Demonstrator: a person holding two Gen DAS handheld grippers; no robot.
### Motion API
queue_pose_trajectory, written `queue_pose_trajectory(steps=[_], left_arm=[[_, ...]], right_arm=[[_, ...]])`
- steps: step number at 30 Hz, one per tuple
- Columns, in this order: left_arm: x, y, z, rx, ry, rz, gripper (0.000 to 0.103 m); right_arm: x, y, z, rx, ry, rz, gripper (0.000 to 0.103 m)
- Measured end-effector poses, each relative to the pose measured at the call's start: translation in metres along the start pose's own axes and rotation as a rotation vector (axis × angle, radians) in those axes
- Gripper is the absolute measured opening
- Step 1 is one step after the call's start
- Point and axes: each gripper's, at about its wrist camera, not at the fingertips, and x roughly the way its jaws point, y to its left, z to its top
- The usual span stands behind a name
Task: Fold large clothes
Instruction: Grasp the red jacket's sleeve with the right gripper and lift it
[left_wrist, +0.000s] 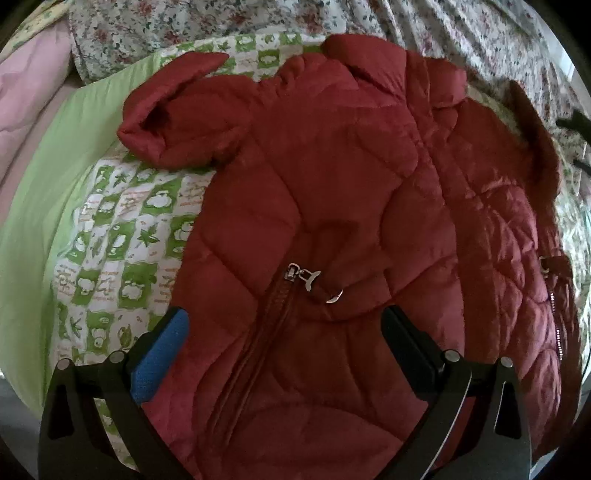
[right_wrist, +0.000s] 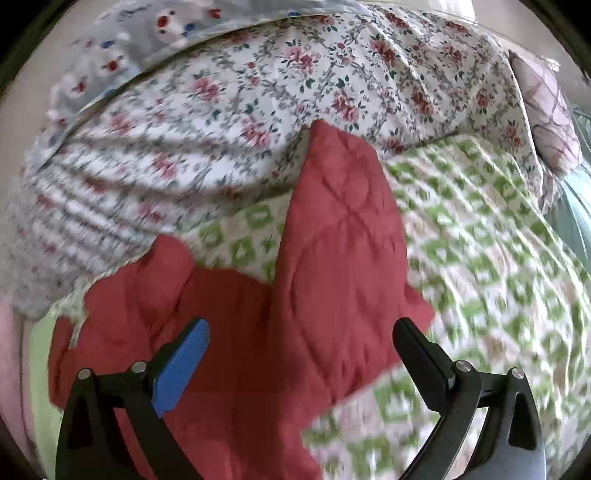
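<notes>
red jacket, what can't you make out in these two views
- Left wrist view: the red jacket's hem is cut off by the bottom edge, behind the open left tool.
- Right wrist view: motion blur smears the green quilt; the sleeve cuff detail is unreadable above the open right tool.

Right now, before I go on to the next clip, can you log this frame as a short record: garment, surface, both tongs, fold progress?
garment: red quilted jacket, lying spread out, front zipper closed
surface: green-and-white patterned quilt on a bed, floral bedding behind
left tongs: open, over the jacket's front, holding nothing
right tongs: open, over one sleeve, holding nothing
fold progress: no fold visible yet
image quality: right wrist view motion-blurred
</notes>
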Motion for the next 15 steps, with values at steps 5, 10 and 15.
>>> queue_pose_trajectory(steps=[5,10,15], left_arm=[[0.005,0.001,0.000,-0.002,-0.004,0.028,0.103],[0.006,0.000,-0.001,0.010,0.011,0.054,0.103],[0.003,0.001,0.000,0.018,-0.004,0.054,0.103]], right_arm=[[0.039,0.003,0.034,-0.008,-0.008,-0.069,0.099],[0.085,-0.006,0.049,0.051,0.057,-0.070,0.087],[0.108,-0.017,0.053,0.056,0.114,-0.113,0.031]])
